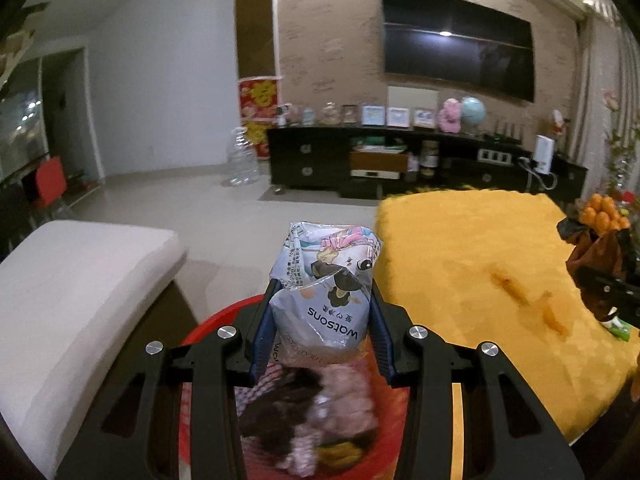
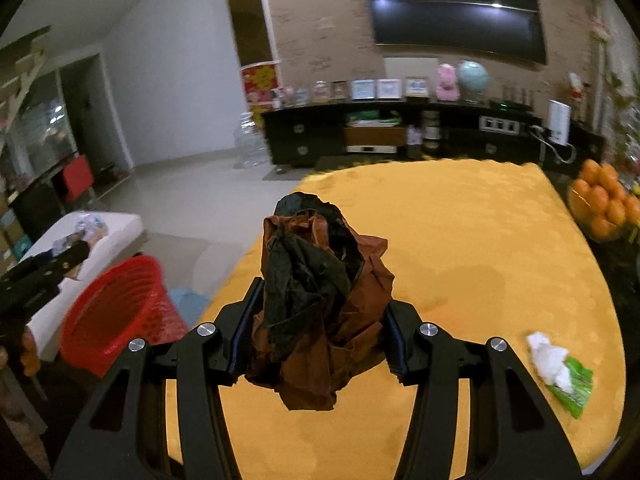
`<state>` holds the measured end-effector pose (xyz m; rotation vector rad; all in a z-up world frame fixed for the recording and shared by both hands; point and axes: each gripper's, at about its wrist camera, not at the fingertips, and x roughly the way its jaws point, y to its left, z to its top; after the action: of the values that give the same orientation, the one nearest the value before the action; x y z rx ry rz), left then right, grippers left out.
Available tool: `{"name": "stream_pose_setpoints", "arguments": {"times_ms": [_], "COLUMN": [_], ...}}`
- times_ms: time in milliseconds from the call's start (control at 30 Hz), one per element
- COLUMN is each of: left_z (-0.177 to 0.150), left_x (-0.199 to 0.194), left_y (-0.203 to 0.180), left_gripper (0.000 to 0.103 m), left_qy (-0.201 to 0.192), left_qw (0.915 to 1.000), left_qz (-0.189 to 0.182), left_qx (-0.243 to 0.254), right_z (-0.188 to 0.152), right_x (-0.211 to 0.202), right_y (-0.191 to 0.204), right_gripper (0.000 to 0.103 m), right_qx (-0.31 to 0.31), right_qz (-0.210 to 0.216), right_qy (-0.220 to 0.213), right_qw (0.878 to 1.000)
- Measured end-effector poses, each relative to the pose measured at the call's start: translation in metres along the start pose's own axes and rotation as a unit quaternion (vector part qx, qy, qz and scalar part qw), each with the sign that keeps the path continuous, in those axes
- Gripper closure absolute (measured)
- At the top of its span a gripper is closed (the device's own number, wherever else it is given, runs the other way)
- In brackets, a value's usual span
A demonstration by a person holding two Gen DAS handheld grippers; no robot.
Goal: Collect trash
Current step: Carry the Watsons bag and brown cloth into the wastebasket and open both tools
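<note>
Your left gripper (image 1: 320,320) is clamped on the Watsons packet (image 1: 326,288) over the red basket (image 1: 204,328) (trash inside); your right gripper (image 2: 320,320) pinches crumpled brown-black wrapper (image 2: 316,300) above yellow table (image 2: 480,248).

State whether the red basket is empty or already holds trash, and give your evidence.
Already holding trash. The left wrist view looks down into the red basket: blurred pinkish and dark crumpled wrappers lie inside, below the Watsons packet.
</note>
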<state>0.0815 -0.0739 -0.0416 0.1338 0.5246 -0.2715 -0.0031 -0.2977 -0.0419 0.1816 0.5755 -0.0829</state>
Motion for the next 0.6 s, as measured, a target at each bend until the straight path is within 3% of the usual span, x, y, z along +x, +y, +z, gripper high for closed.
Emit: {"name": "stream_pose_setpoints", "arguments": {"times_ms": [100, 600], "left_z": [-0.003, -0.014], "left_x": [0.002, 0.011], "left_y": [0.012, 0.061], "left_gripper": [0.063, 0.063], "left_qy": [0.0, 0.03], "left_qw": [0.9997, 0.9979], "left_qz": [0.025, 0.035], "left_qx": [0.0, -0.046], "right_z": [0.007, 0.029], "right_x": [0.006, 0.056], "right_y": [0.026, 0.138], "right_gripper": [0.052, 0.051], "right_qx": [-0.013, -0.071], "right_qz": [0.029, 0.131], "right_qy": [0.007, 0.052], "right_qw": [0.999, 0.987]}}
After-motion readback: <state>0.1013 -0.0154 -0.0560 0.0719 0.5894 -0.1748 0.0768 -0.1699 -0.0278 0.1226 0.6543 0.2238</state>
